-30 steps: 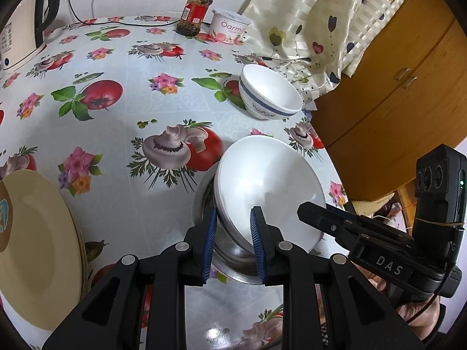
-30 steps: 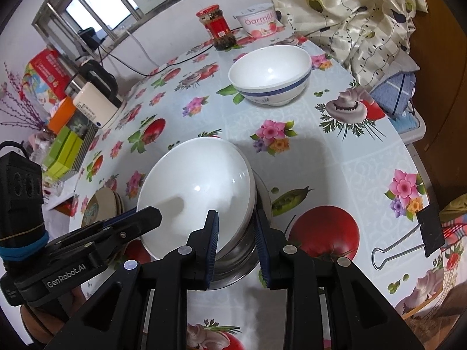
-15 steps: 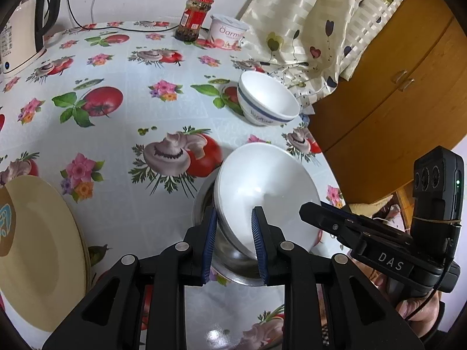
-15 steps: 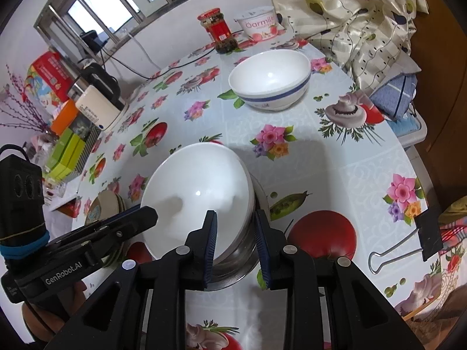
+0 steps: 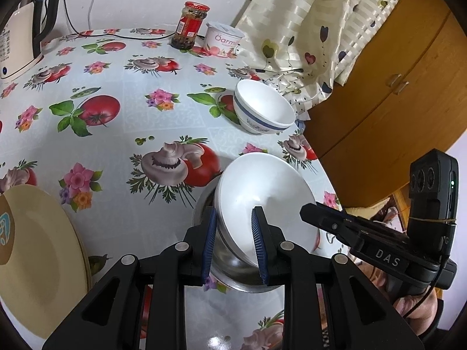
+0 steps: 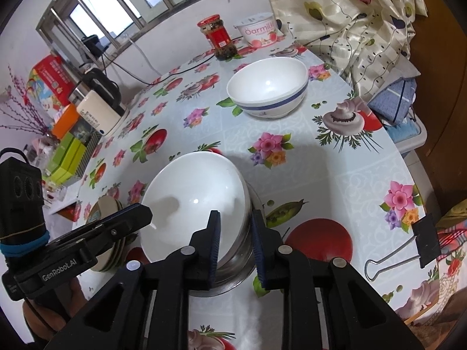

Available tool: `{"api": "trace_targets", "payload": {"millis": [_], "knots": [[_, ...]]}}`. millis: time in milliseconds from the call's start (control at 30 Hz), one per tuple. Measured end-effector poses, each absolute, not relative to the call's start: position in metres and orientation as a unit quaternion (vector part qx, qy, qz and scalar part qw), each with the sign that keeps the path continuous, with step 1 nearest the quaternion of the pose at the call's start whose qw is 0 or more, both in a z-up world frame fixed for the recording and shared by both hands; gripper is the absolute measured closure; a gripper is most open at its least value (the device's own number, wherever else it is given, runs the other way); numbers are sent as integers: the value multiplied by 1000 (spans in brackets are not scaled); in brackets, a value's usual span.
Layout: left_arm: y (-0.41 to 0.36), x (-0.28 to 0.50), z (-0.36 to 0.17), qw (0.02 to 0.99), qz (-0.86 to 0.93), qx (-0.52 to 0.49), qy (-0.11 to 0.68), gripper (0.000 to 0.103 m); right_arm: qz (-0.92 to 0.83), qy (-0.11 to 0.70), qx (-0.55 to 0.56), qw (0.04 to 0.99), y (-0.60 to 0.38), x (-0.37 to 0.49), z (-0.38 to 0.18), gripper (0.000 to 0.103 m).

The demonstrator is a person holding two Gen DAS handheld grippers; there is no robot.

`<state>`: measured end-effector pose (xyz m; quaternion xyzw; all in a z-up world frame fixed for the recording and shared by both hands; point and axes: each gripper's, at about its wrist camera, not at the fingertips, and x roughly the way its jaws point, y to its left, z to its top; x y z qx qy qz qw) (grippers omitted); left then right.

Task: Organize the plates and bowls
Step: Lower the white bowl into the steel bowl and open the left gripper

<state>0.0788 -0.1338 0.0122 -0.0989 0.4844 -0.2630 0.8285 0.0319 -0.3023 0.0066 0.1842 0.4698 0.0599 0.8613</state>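
A stack of bowls, white ones (image 5: 264,195) nested in a steel bowl (image 5: 227,265), is held between both grippers above the flowered tablecloth. My left gripper (image 5: 233,242) is shut on its near rim. My right gripper (image 6: 235,242) is shut on the opposite rim of the stack (image 6: 198,201). A white bowl with a blue band (image 5: 262,110) stands on the table beyond; it also shows in the right wrist view (image 6: 268,87). Cream plates (image 5: 38,256) lie stacked at the left, and show in the right wrist view (image 6: 105,210).
A red-lidded jar (image 5: 189,24) and a yogurt tub (image 5: 223,39) stand at the far edge. A kettle (image 5: 20,35) is at far left. A curtain (image 5: 321,29) and a wooden cabinet (image 5: 394,87) are right of the table. A binder clip (image 6: 408,245) lies near the right edge.
Both grippers have drawn back and up a little with the bowl stack; the blue-banded bowl and the far items look smaller and farther. Both grips are unchanged.
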Motion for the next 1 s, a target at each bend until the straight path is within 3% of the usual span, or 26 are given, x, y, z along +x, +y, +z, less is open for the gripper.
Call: {"api": "trace_targets", "payload": {"millis": [633, 1000], "knots": [[-126, 78, 23, 836, -263, -104, 470, 77, 54, 454, 185, 870, -314, 29, 18, 82], [-128, 81, 28, 841, -262, -93, 465, 77, 59, 446, 165, 878, -310, 28, 26, 74]]}}
